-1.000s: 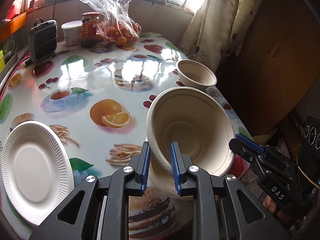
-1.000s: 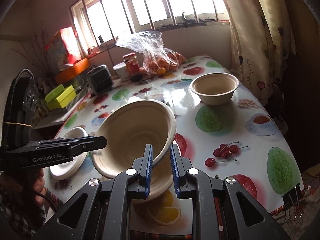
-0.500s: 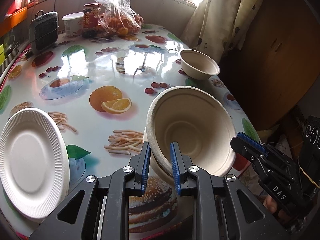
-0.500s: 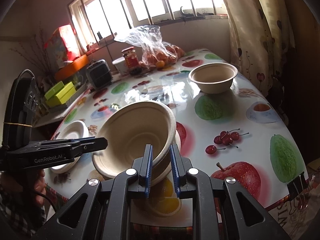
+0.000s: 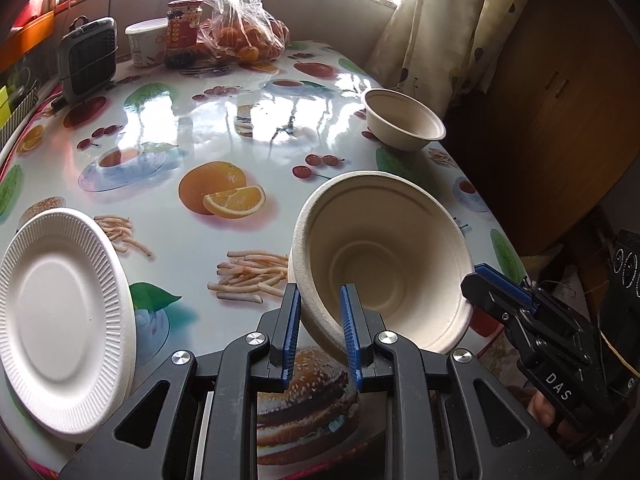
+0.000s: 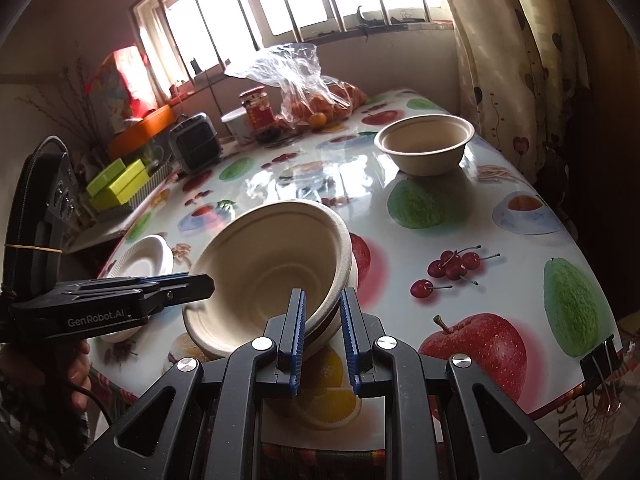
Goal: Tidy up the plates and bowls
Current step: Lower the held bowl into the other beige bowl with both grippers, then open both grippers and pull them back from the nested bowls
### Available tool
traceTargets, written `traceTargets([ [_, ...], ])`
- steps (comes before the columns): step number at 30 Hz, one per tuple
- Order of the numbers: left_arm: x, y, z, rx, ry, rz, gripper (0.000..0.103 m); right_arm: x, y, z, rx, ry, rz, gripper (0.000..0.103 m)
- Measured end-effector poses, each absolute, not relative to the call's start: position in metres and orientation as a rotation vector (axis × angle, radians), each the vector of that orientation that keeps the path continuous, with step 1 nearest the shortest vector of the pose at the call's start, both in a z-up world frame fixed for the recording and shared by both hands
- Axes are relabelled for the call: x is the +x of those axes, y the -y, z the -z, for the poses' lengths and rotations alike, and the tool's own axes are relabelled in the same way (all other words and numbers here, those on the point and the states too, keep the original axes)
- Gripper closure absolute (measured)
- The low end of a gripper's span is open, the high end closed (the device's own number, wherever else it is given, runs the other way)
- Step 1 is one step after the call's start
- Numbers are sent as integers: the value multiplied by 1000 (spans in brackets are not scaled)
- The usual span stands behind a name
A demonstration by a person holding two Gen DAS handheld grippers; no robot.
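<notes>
A beige paper bowl (image 5: 384,264) hangs tilted above the near edge of the table, and both grippers pinch its rim from opposite sides. My left gripper (image 5: 320,322) is shut on the near-left rim. My right gripper (image 6: 323,326) is shut on the rim at the other side; in its view the bowl (image 6: 268,272) shows a doubled rim, like stacked bowls. A second beige bowl (image 5: 404,125) stands upright at the far right of the table, and it also shows in the right wrist view (image 6: 426,145). White paper plates (image 5: 60,316) lie stacked at the near left.
The fruit-print tablecloth (image 5: 224,128) covers the table. At the back stand a small grey heater (image 5: 88,60), a white tub (image 5: 145,42), a red-lidded jar (image 5: 184,34) and a plastic bag of oranges (image 5: 240,36). A curtain (image 5: 424,32) hangs at the right.
Both grippers have pulled back toward the near edge with the bowl still pinched and tilted. The plates and the far bowl have not moved.
</notes>
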State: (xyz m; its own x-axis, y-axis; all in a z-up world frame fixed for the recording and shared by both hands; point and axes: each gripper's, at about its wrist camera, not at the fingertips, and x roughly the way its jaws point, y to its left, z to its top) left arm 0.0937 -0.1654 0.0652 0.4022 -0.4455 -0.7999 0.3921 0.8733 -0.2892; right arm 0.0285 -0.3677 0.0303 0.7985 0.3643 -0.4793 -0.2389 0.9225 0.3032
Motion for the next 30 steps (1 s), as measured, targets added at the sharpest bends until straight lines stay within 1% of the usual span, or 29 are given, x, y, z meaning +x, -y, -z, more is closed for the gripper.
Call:
traceTargets([
  [15, 93, 166, -62, -47, -1036, 526, 81, 30, 368, -28, 234, -560, -327, 85],
  [21, 93, 166, -61, -48, -1036, 526, 79, 30, 368, -29, 234, -559, -327, 85],
  [25, 93, 166, -61, -49, -1034, 527, 73, 30, 368, -27, 233, -558, -328, 85],
  [30, 93, 165, -61, -50, -1034, 526, 73, 29, 368, -26, 232, -558, -327, 85],
])
